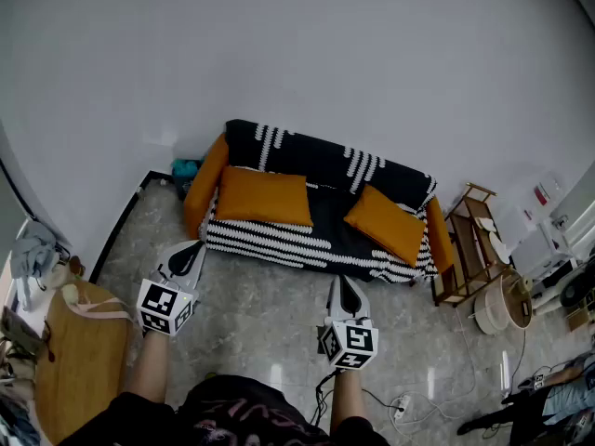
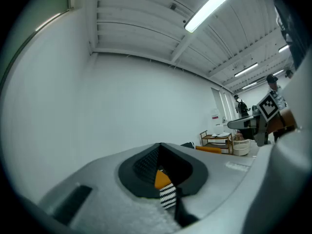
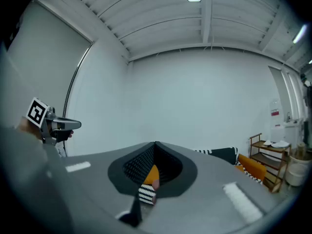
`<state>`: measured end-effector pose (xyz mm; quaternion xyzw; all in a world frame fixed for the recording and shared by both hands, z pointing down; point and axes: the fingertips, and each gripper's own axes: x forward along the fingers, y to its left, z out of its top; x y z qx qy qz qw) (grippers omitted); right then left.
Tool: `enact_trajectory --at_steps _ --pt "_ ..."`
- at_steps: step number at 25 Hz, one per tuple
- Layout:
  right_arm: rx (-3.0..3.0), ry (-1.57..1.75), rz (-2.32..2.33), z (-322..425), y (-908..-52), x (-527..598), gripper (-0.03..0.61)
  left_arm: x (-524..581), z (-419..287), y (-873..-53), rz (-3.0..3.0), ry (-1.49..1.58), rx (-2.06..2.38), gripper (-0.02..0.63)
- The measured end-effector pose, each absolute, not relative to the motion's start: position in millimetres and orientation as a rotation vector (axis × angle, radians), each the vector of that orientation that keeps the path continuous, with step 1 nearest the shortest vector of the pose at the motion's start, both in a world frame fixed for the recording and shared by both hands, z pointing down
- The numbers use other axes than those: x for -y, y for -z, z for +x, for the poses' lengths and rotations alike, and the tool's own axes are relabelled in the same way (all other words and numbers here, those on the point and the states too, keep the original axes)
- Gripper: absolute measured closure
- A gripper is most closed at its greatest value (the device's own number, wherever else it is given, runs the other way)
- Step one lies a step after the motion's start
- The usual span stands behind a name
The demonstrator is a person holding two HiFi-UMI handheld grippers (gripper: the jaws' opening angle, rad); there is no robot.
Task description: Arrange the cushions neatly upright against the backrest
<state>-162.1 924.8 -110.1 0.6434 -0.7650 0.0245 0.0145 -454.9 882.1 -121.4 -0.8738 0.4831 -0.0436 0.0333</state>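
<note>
A black sofa (image 1: 321, 161) with white stripes and orange armrests stands against the white wall. Two orange cushions are on it. The left cushion (image 1: 265, 198) leans low against the backrest. The right cushion (image 1: 386, 223) lies skewed on the seat. Both grippers hover over the floor in front of the sofa, well short of it. My left gripper (image 1: 191, 249) is shut and empty; my right gripper (image 1: 346, 284) is too. In the left gripper view the left gripper (image 2: 162, 169) shows only a sliver of orange and stripes past its tips. The right gripper (image 3: 155, 167) shows the same in its own view.
A wooden shelf rack (image 1: 469, 249) stands right of the sofa, with a round basket (image 1: 502, 305) beside it. A round wooden table (image 1: 84, 360) is at my left. A power strip and cables (image 1: 400, 402) lie on the floor. A teal object (image 1: 184, 168) sits by the left armrest.
</note>
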Motion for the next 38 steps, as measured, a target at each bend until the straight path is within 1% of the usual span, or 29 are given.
enact_trajectory --at_steps 11,24,27,33,38 --pt "2.383 -0.038 1.959 -183 106 -925 0.566 -885 -465 113 -2.707 0.124 -1.494 0.615" --pt "2.267 0.055 2.008 -230 94 -929 0.565 -888 -514 98 -2.742 0.115 -1.451 0.615" --pt "2.252 0.031 2.017 -234 87 -933 0.565 -886 -524 94 -2.754 0.107 -1.466 0.615" --pt "2.254 -0.015 2.014 -234 73 -926 0.565 -873 -522 86 -2.777 0.116 -1.44 0.615" --pt "2.26 -0.05 1.993 -221 59 -901 0.565 -851 -501 77 -2.807 0.144 -1.423 0.615"
